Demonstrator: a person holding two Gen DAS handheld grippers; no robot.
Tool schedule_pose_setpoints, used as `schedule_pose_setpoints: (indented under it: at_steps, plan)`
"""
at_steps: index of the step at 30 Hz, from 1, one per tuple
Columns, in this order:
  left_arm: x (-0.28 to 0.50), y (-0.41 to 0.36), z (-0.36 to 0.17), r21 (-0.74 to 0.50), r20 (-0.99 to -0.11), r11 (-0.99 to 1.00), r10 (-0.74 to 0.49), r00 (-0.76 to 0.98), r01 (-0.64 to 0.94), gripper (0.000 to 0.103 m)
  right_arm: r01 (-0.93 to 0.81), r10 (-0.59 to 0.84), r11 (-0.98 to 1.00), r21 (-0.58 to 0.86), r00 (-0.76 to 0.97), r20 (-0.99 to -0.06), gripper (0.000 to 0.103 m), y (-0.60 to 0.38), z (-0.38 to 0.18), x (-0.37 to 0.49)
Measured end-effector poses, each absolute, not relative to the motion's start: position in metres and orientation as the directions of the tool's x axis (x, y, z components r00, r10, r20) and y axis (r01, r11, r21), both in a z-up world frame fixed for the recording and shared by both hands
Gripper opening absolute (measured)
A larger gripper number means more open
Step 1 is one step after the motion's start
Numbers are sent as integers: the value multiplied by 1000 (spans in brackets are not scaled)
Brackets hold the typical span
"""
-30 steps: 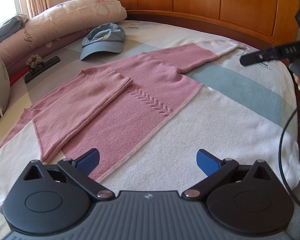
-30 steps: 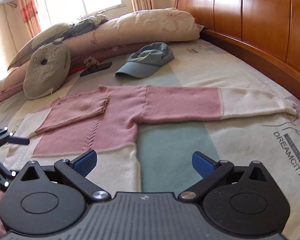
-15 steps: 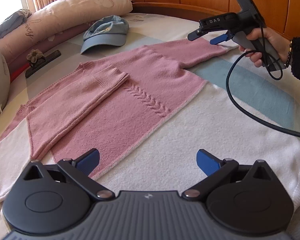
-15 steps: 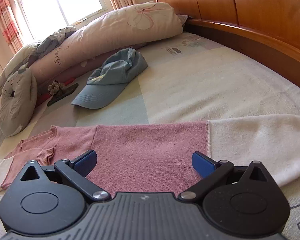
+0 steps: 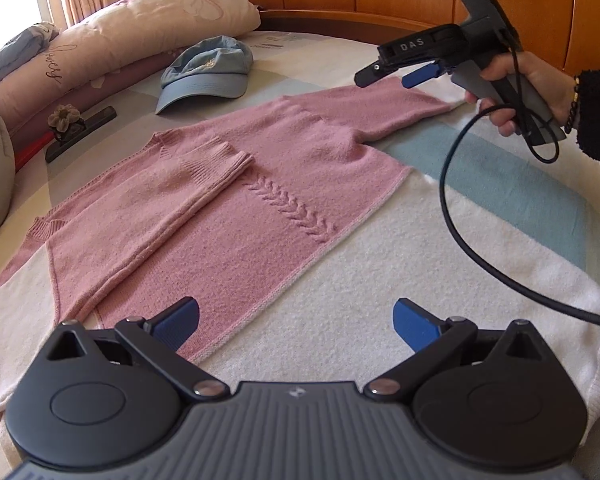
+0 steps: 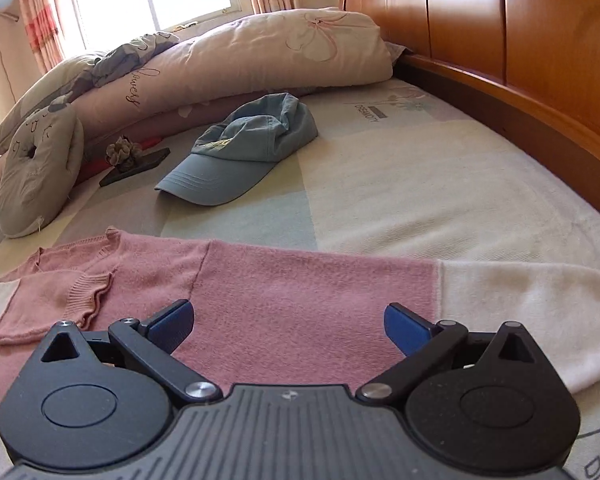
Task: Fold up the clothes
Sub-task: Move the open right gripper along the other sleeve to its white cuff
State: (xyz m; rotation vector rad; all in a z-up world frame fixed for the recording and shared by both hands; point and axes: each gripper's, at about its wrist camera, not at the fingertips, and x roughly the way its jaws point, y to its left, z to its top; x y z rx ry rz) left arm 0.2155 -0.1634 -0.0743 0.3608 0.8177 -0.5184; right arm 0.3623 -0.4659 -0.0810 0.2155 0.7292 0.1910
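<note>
A pink and white knit sweater [image 5: 260, 200] lies flat on the bed. One sleeve is folded across its chest [image 5: 204, 176]. The other sleeve [image 6: 312, 296] stretches out sideways, pink with a white cuff end [image 6: 520, 308]. My left gripper [image 5: 296, 320] stands open above the sweater's white lower part, with nothing between its fingers. My right gripper [image 6: 288, 324] is open low over the outstretched sleeve, its blue pads either side of the pink part. In the left wrist view the right gripper [image 5: 400, 76], held by a hand [image 5: 520, 92], hovers at that sleeve's far end.
A blue cap [image 6: 240, 152] lies beyond the sweater. Long pillows [image 6: 240, 68] and a grey cushion [image 6: 36, 184] line the far side, with a small dark clip [image 6: 136, 164] in front. A wooden headboard [image 6: 520, 48] borders the bed. A black cable [image 5: 460, 208] hangs from the right gripper.
My right gripper has moved in and down onto the outstretched sleeve and is lower and closer over it. My left gripper has crept slightly forward over the sweater's bottom.
</note>
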Motion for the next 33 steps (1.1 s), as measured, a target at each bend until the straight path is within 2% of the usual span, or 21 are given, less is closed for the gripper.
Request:
schedule_pose_setpoints:
  at_steps: [2, 5, 9, 15, 20, 24, 33]
  plan:
    - [215, -162, -73, 120, -768, 821, -279, 577, 558, 102, -68, 240, 959, 276, 714, -658, 103, -463, -95, 370]
    - [215, -160, -70, 120, -768, 824, -276, 578, 553, 102, -92, 239, 962, 258, 737, -632, 103, -464, -103, 358]
    - [216, -166, -69, 138, -765, 821, -268, 586, 554, 102, -76, 231, 963, 257, 725, -649, 103, -471, -92, 340]
    - [209, -184, -69, 135, -761, 798, -296, 577, 587, 102, -33, 215, 952, 303, 778, -591, 103, -499, -73, 331]
    - [206, -194, -68, 151, -763, 782, -297, 574, 605, 102, 44, 163, 949, 313, 778, -606, 103, -522, -87, 343]
    - [210, -195, -71, 159, -767, 786, -283, 576, 598, 102, 39, 178, 941, 336, 788, -589, 103, -534, -103, 334]
    - [215, -200, -78, 145, -770, 775, -302, 562, 615, 102, 89, 160, 918, 386, 808, -566, 103, -546, -91, 302]
